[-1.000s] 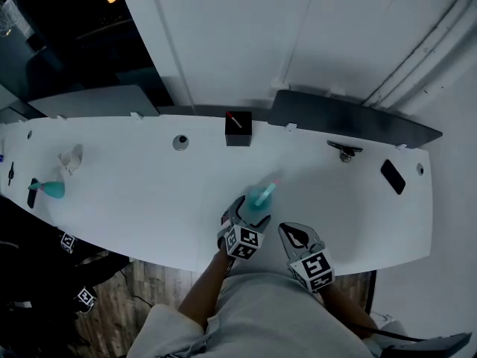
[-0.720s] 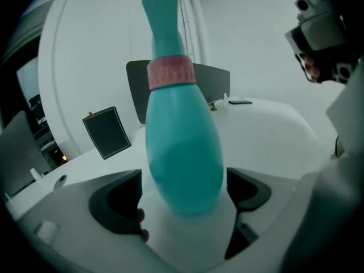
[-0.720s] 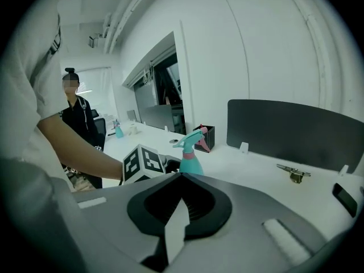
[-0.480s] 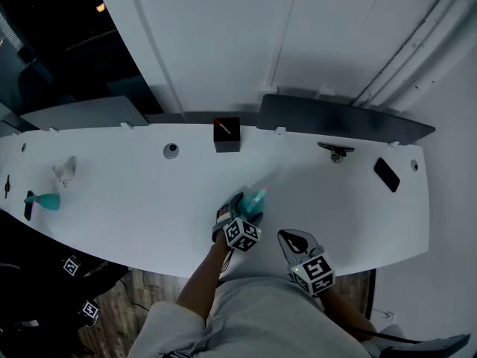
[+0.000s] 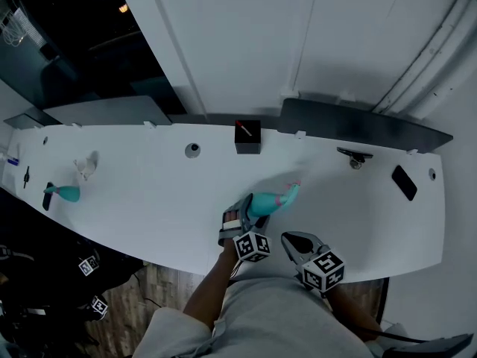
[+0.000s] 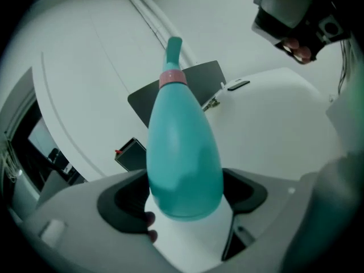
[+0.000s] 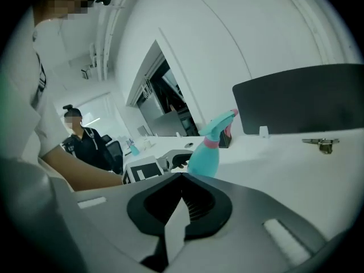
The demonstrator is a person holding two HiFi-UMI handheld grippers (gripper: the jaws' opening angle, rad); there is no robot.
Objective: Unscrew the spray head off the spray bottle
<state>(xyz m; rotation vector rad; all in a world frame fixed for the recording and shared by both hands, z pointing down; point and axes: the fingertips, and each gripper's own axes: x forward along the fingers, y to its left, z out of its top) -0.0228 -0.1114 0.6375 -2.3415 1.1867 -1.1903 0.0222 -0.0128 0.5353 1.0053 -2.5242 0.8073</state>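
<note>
**A:** Where's the spray bottle [image 6: 183,147] just now?

**B:** In the left tool [image 6: 185,195]. Its fat end sits between the jaws, which have just been closing in on it, and the pads look to press it on both sides. It's tipped over above the bench [image 5: 149,200], near the front edge. I can't tell whether its bottom touches the top.

**A:** Which way does it point?

**B:** Its long axis runs straight out of the left tool, away from the person and slanting to their right. The spray head [image 6: 173,50] is at the far tip, past the pink collar [image 6: 172,77].

**A:** And the right tool [image 7: 181,203]?

**B:** Its jaws are together with nothing in them. It hangs just beside the left one, apart from the bottle. In the right gripper view the bottle is ahead, with the head leaning up and to the right.

**A:** So which one takes the head?

**B:** The right one, I'd judge, since the head leans to its side. It would need to open first, then come forward and close across the neck rather than along it.
</note>
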